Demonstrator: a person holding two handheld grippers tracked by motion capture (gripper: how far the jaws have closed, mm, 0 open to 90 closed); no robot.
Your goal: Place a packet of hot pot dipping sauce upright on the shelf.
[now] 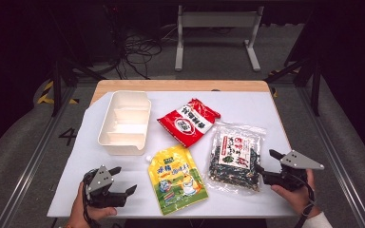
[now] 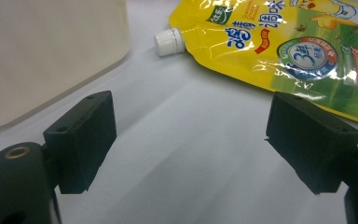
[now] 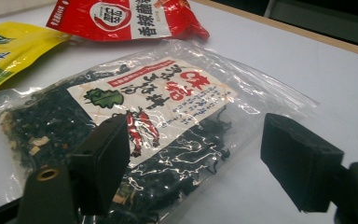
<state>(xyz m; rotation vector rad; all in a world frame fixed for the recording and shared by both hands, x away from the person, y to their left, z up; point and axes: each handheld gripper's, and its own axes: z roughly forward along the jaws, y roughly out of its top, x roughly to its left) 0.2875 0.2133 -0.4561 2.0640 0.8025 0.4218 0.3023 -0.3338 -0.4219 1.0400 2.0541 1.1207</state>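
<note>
Here, the right gripper (image 1: 265, 164) is held with jaws wide apart and nothing clamped, the clear seaweed bag (image 1: 234, 157) lying just at its nine o'clock. The left gripper (image 1: 123, 179) is likewise spread over bare table, the yellow pouch (image 1: 177, 179) near at three o'clock.

Three food packets: one red (image 1: 188, 121), one yellow (image 1: 177, 179), one clear (image 1: 235, 157); one white tray (image 1: 124, 122).

A clear plastic bag of dark seaweed (image 1: 234, 161) bears a white, red-lettered label. The glossy spouted pouch (image 1: 177, 179) is yellow over green, white-capped. The crinkled packet (image 1: 188, 121) is red with white print; the divided plastic tray (image 1: 105, 128) cream.
</note>
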